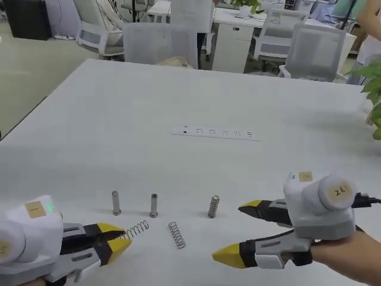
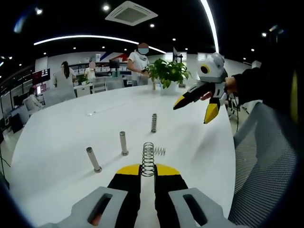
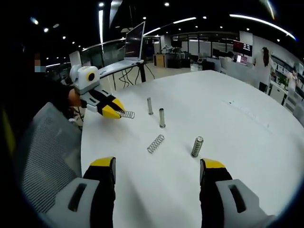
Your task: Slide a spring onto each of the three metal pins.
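Where the work sits: a white table; clock directions are read in the head view, outward from the loose spring.
Left side: the yellow-tipped left gripper has its jaws pressed together on one end of the held spring, which is at 9 o'clock.
Look of the clamped coil: thin, bright wire with open turns. It sticks out past the jaw tips, free end toward 2 o'clock.
Look of the other coil: the same kind of wire spring, lying flat on the table, apart from both grippers, its length running from 11 to 5 o'clock.
Bare pins: two short grey metal pins stand upright, the near pin at 11 o'clock and the far pin at 10 o'clock.
Third pin: the sprung pin stands upright at 2 o'clock with a spring coiled around its shaft.
Right side: the right gripper is at 3 o'clock, jaws spread wide with nothing between them.
Writing: a round sticker on the right gripper carries handwritten digits that look like 26. The small square tags on both gripper bodies are too small to read.
Beyond: a white power strip lies at 1 o'clock, well apart from the pins.
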The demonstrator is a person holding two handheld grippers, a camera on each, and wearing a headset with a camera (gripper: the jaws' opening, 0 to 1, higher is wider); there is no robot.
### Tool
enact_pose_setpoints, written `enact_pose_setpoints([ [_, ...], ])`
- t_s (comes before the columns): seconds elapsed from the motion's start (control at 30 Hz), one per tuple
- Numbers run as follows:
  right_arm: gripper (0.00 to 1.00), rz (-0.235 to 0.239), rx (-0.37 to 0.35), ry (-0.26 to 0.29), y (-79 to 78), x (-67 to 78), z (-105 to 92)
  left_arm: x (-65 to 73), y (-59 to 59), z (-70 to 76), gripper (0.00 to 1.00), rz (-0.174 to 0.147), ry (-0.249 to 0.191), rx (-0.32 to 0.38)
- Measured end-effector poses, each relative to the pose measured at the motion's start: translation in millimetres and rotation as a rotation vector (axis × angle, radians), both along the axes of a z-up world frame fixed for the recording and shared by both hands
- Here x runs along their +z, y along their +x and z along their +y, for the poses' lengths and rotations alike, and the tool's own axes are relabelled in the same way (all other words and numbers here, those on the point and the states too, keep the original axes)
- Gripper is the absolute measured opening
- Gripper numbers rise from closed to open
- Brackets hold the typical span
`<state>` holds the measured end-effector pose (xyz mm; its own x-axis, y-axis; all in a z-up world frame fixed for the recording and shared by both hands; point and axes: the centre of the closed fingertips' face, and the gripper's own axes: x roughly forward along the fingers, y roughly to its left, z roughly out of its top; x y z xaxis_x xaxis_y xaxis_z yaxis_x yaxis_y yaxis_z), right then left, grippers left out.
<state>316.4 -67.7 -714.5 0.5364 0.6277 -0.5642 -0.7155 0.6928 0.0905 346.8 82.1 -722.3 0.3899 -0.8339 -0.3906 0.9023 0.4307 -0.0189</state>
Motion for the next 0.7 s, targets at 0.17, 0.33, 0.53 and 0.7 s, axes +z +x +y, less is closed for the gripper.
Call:
enact_pose_setpoints([
  [0.17, 0.73, -0.015, -0.005, 0.032, -6.6, -0.4, 0.3, 6.0, -6.0, -0.9, 0.02, -0.004, -0.009, -0.003],
  [0.33, 0.75, -0.029, -0.016, 0.057, -12.2, -0.7, -0.6, 10.7, -11.3, -1.3, 0.02, -0.007, -0.016, -0.011],
  [0.53, 0.76, -0.044, -0.036, 0.100, -18.5, 0.2, -1.1, 19.7, -18.2, -2.4, 0.02, -0.011, -0.034, -0.018],
  [0.7, 0.76, -0.050, -0.034, 0.099, -25.0, -2.2, 0.0, 23.6, -26.4, -4.4, 0.02, -0.005, -0.046, -0.037],
])
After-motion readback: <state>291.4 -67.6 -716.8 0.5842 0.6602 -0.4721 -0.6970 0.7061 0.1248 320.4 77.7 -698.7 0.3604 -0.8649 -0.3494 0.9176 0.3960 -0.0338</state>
